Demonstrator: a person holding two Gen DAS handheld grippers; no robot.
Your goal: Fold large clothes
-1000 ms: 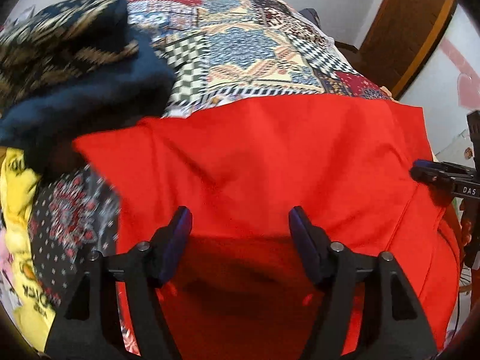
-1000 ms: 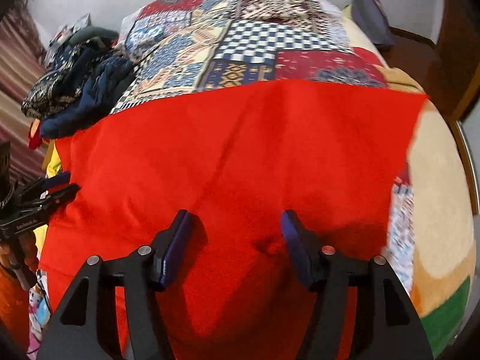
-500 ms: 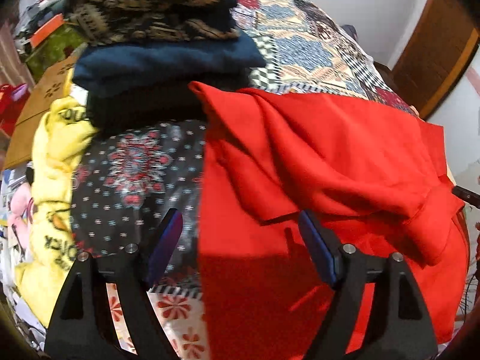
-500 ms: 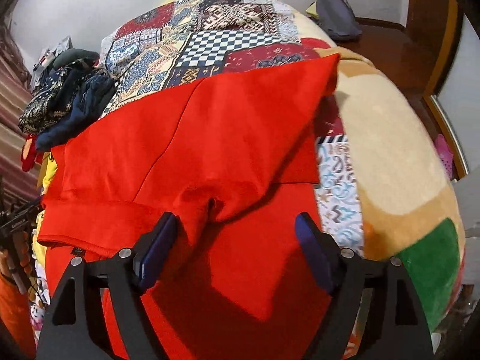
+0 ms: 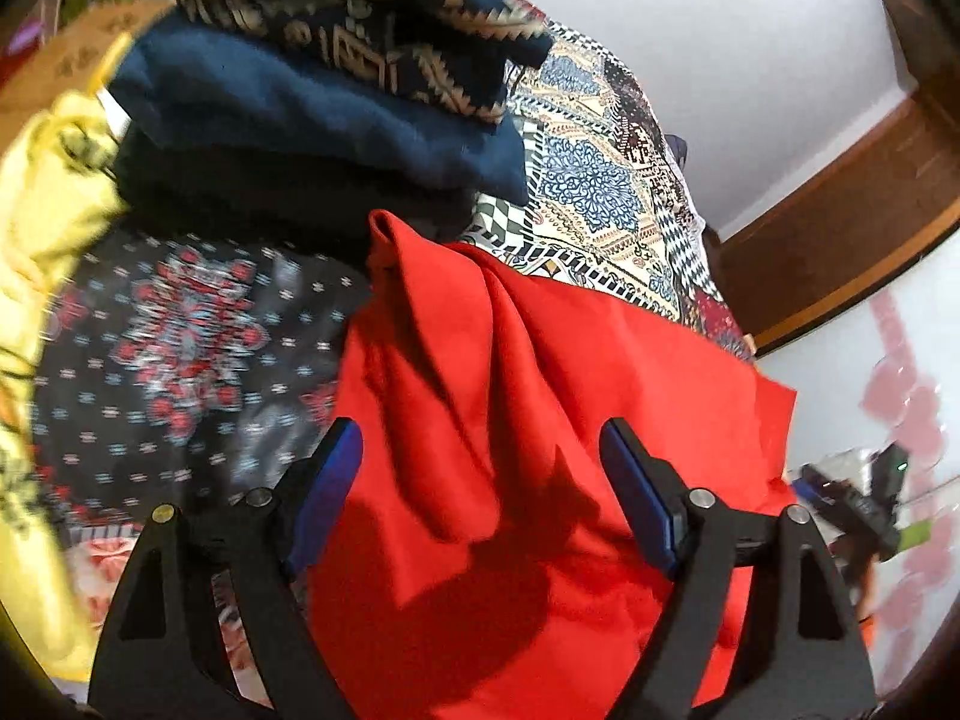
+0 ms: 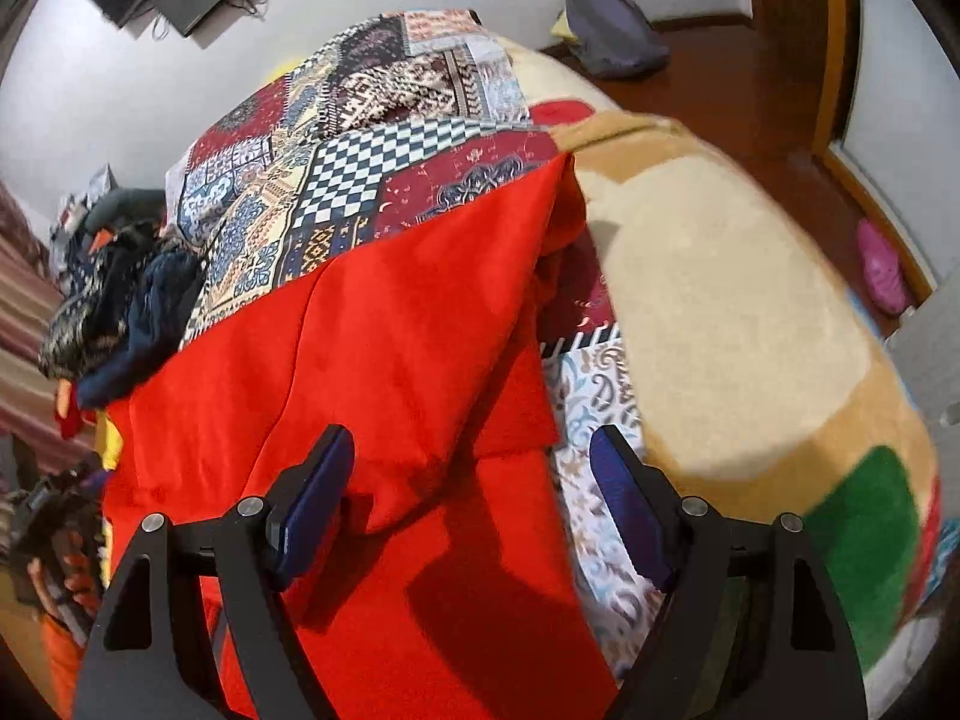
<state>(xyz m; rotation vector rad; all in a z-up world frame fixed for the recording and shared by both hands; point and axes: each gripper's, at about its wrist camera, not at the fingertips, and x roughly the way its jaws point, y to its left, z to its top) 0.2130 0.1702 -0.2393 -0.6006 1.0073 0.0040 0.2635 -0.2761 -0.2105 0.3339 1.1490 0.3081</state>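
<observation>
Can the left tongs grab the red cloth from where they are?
Probably yes. The left tongs are open, and the red cloth lies bunched right between and ahead of their fingers with nothing on top of it. The navy pile sits farther back.

Both fisheye views are brightly and evenly lit, with colours saturated and straight lines bowed toward dark, vignetted corners. The tongs cast hard dark shadows forward onto the red cloth (image 5: 540, 396), which points to light from above and behind the cameras. Motion blur smears the yellow garment (image 5: 42, 228) at the left view's edge and the beige blanket (image 6: 720, 312) in the right view.
</observation>
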